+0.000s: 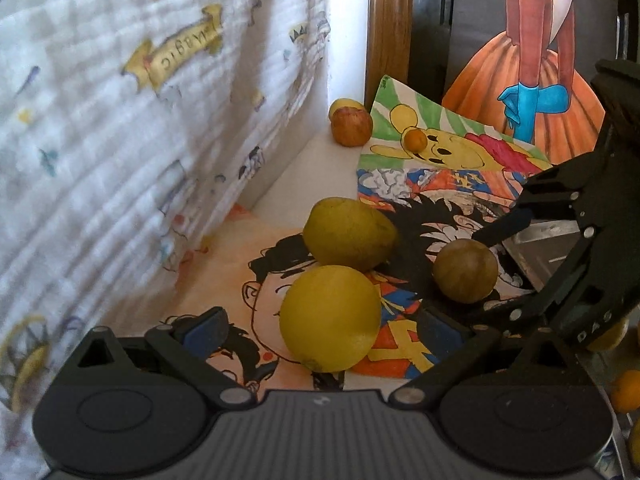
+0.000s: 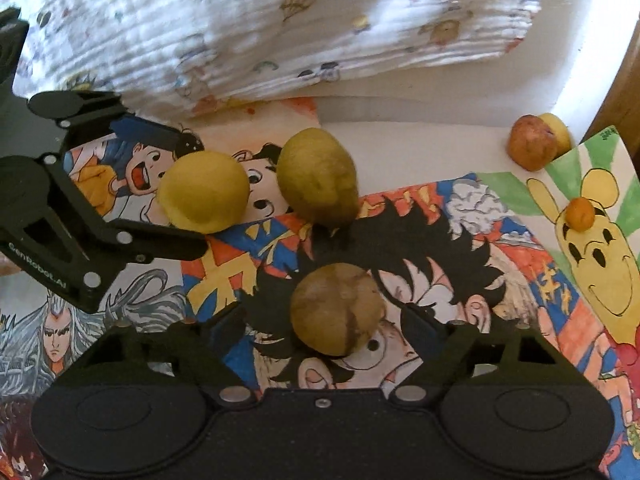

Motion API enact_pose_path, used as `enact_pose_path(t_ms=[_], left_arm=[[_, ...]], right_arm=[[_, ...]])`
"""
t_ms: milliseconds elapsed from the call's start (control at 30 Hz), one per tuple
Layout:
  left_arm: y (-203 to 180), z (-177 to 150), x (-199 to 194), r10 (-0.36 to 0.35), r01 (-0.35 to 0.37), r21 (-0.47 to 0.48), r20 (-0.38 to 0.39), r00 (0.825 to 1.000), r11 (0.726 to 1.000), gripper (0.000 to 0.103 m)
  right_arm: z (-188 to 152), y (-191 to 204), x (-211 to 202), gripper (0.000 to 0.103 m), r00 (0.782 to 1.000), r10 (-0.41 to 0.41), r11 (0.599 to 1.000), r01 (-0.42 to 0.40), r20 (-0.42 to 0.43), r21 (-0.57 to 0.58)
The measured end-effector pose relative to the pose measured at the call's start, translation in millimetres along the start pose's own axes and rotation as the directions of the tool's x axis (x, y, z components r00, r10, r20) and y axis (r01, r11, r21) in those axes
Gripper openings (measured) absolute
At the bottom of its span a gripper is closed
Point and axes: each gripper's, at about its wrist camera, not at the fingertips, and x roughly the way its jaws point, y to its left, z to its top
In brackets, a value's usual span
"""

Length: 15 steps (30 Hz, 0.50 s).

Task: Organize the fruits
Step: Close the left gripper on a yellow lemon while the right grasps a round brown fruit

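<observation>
A yellow lemon [image 1: 330, 318] lies on the drawings between the fingers of my left gripper [image 1: 322, 326], which is open with a gap on both sides. Just behind it rests a green-yellow pear-shaped fruit [image 1: 348, 234]. A round brownish fruit [image 2: 334, 308] sits between the fingers of my right gripper [image 2: 334, 322], also open and not touching it. The right wrist view shows the left gripper [image 2: 176, 188] straddling the lemon [image 2: 204, 192], with the pear-shaped fruit [image 2: 318, 176] beside it. The left wrist view shows the right gripper [image 1: 486, 270] around the brownish fruit [image 1: 466, 271].
A reddish apple [image 1: 352, 127] with a yellow fruit [image 1: 346, 104] behind it sits in the far corner. A small orange [image 1: 416, 139] rests on a bear drawing [image 1: 460, 148]. A printed white cloth [image 1: 120, 120] rises on the left. A wooden post [image 1: 390, 20] stands behind.
</observation>
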Motion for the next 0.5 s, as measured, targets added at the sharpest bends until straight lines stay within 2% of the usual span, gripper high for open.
enact_pose_path(t_ms=[167, 500], left_arm=[[-1, 1, 7, -0.010, 0.010, -0.006, -0.013, 1.000, 1.000, 0.102], [5, -2, 12, -0.024, 0.022, -0.052, -0.036, 0.999, 0.998, 0.078]], right_arm=[[-1, 0, 3, 0.078, 1.000, 0.009, 1.000, -0.009, 0.006, 0.011], [0, -3, 4, 0.056, 0.999, -0.014, 0.999, 0.012, 0.036, 0.046]])
